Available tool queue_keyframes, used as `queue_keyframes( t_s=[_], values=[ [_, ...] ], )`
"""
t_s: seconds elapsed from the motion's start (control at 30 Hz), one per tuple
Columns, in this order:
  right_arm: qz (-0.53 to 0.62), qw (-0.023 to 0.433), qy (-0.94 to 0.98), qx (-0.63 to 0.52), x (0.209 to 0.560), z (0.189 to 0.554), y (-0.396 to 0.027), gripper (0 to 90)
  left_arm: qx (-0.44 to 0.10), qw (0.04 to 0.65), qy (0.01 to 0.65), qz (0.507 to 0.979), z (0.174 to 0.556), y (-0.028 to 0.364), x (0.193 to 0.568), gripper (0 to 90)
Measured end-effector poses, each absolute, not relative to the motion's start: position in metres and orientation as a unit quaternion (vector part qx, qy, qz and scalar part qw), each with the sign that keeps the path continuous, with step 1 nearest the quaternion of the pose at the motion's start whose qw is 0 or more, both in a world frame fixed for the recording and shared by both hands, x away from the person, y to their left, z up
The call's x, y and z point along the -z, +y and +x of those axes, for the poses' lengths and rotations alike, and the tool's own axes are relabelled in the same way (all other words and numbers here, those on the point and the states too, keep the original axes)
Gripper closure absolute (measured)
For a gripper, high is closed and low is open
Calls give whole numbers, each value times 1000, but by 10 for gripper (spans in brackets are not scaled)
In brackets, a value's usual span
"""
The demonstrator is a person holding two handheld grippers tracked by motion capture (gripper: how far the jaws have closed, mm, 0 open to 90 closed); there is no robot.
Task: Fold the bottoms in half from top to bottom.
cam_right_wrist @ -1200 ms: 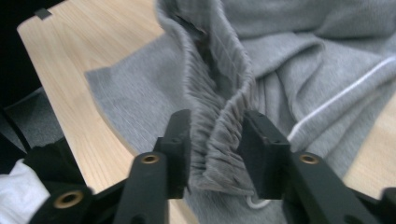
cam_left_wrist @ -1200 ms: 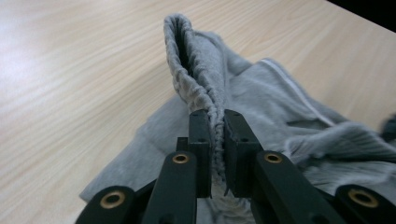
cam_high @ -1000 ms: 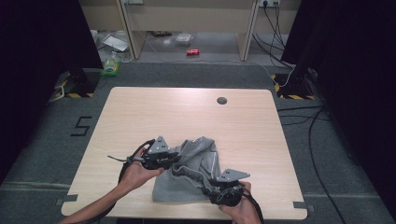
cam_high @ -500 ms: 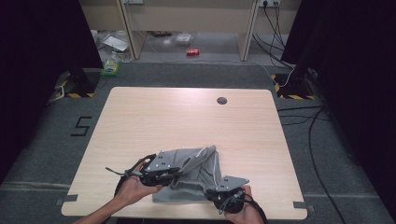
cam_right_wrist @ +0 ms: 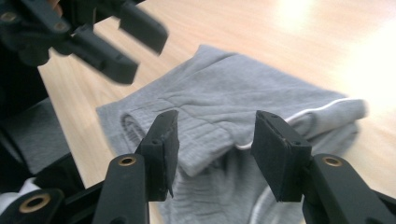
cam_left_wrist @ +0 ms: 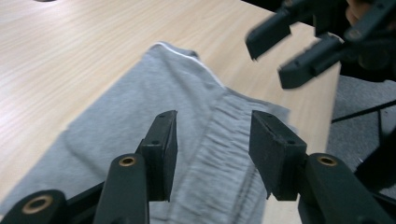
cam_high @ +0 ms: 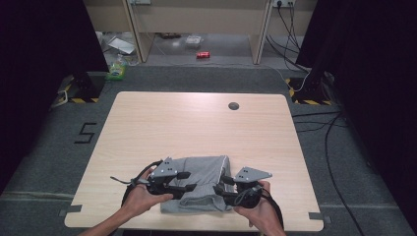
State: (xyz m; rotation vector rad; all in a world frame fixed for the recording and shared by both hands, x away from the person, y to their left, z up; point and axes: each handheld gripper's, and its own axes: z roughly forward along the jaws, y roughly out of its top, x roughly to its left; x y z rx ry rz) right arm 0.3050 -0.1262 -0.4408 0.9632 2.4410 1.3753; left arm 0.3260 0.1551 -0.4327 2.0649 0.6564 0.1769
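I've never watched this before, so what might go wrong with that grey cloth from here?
The folded cloth lies close to the table's near edge, so a nudge could drag it off. Both the left gripper and the right gripper have just been opening, with nothing clamped, so the loose top flap may spring open. The grippers also hang close together and might bump.

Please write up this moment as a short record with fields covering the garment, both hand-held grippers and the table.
garment: grey folded garment with a thin white trim line, lying flat near the table's near edge
left hand-held gripper: jaws apart over the garment's left side, just opened, nothing pinched
right hand-held gripper: jaws apart over the garment's right side, just opened, nothing pinched
table: light wood, with a dark round grommet toward the far right
state of work: cloth released, resting on the table
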Motion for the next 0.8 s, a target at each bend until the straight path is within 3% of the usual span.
queue_keyframes(
  t_s=[0.3,0.37,0.5,0.57,0.67,0.8],
  values=[
    [344,43,840,-417,473,305,-107,482,-65,428,347,832,353,180,468,450],
    [349,39,836,-421,477,305,-106,554,-57,425,363,827,357,184,474,430],
    [329,33,830,-448,472,306,-107,809,-52,420,376,824,361,188,482,410],
    [320,38,828,-458,467,303,-108,844,-51,422,374,824,359,188,482,405],
    [312,40,834,-454,461,300,-108,808,-48,421,369,827,356,186,482,401],
    [336,54,823,-455,451,297,-113,591,-46,419,363,831,352,184,483,394]
  ],
)
